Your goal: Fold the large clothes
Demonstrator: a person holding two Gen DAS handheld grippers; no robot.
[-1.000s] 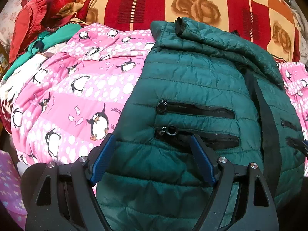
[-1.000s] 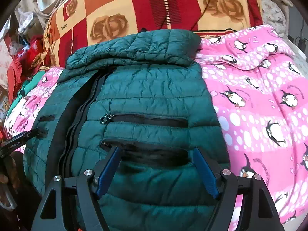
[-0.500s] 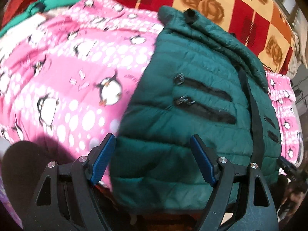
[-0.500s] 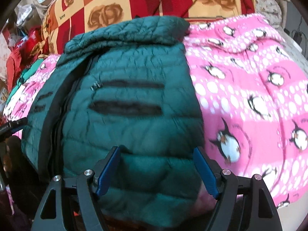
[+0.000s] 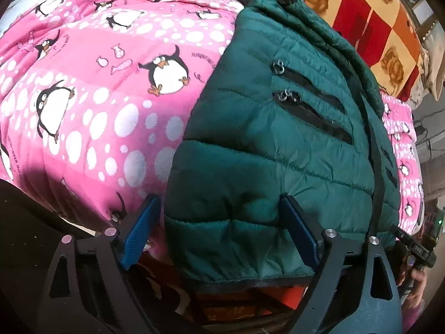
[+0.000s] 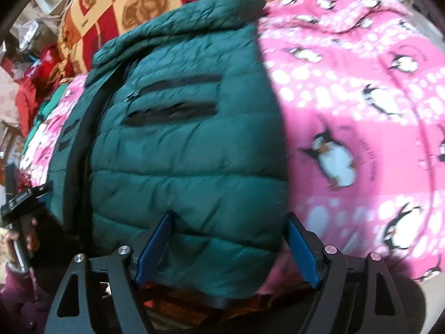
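1. The left gripper (image 5: pixel 219 233) sits at the bottom centre of its view and tilts steeply down over the hem of the green puffer jacket (image 5: pixel 278 144). Its jaws have just been opening and stand wide; the hem corner lies between the blue pads, unpinched.
2. The right gripper (image 6: pixel 228 246) sits at the bottom centre of its own view, also pitched steeply down. Its jaws have just been opening a little; the other hem corner lies between them, released.
3. The jacket lies flat on the pink penguin blanket (image 5: pixel 91 89), filling mid-frame, collar towards the checkered rose blanket (image 5: pixel 375 19) at the top.
4. A hand (image 6: pixel 19 239) at the lower left edge of the right view grips the other tool's handle.
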